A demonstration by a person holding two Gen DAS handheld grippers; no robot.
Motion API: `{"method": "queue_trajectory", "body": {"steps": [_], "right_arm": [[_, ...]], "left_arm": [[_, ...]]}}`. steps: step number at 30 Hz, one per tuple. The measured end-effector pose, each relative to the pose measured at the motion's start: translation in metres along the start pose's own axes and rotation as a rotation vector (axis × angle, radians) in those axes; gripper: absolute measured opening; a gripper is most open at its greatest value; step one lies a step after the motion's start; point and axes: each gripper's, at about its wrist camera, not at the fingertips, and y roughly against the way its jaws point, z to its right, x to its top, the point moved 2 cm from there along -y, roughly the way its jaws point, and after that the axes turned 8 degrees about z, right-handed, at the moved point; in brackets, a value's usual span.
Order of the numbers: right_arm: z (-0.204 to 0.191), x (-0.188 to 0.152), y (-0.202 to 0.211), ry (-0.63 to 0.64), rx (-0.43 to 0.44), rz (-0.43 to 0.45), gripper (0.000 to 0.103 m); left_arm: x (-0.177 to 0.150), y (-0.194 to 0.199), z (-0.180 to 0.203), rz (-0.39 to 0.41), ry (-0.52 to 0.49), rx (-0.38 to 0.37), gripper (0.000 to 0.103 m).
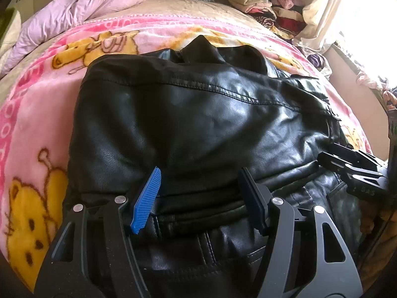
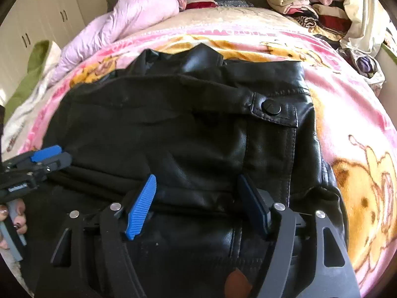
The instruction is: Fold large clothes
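Note:
A black leather jacket (image 1: pixel 198 114) lies folded over on a pink cartoon-bear blanket (image 1: pixel 32 114); it also fills the right wrist view (image 2: pixel 173 129), with a snap-button tab (image 2: pixel 271 110) at its right. My left gripper (image 1: pixel 198 188) is open, its fingers set wide just above the jacket's near folded edge, holding nothing. My right gripper (image 2: pixel 197 191) is open too, over the near fold on the jacket's right side. The right gripper shows at the right edge of the left wrist view (image 1: pixel 352 166); the left gripper shows at the left of the right wrist view (image 2: pixel 47 159).
A lilac quilt (image 2: pixel 124 24) is bunched at the bed's far left. Stacks of folded clothes (image 2: pixel 297 2) sit at the far right by a bright window and cream curtain (image 1: pixel 327 7). White cupboards (image 2: pixel 37 24) stand on the left.

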Motion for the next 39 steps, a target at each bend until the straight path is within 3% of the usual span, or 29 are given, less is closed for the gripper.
{"method": "queue_trajectory", "body": {"steps": [4, 6, 9, 18, 20, 39], "right_arm": [[-0.002, 0.002, 0.012, -0.024, 0.027, 0.034, 0.081], [-0.003, 0.003, 0.019, -0.037, 0.037, 0.054, 0.091], [-0.003, 0.005, 0.024, -0.042, 0.04, 0.063, 0.095], [-0.004, 0.006, 0.032, -0.057, 0.043, 0.075, 0.098], [-0.005, 0.006, 0.033, -0.051, 0.039, 0.077, 0.099], [-0.027, 0.017, 0.063, -0.015, 0.059, 0.144, 0.099]], "left_arm": [[0.001, 0.003, 0.001, 0.0, 0.005, -0.006, 0.059], [0.003, 0.005, 0.001, 0.002, 0.018, -0.015, 0.061], [0.004, 0.008, 0.001, 0.0, 0.032, -0.026, 0.066], [0.009, 0.021, 0.003, 0.009, 0.057, -0.036, 0.084], [0.01, 0.022, 0.003, 0.011, 0.053, -0.027, 0.093], [0.027, 0.061, 0.007, 0.086, 0.049, -0.016, 0.094]]}}
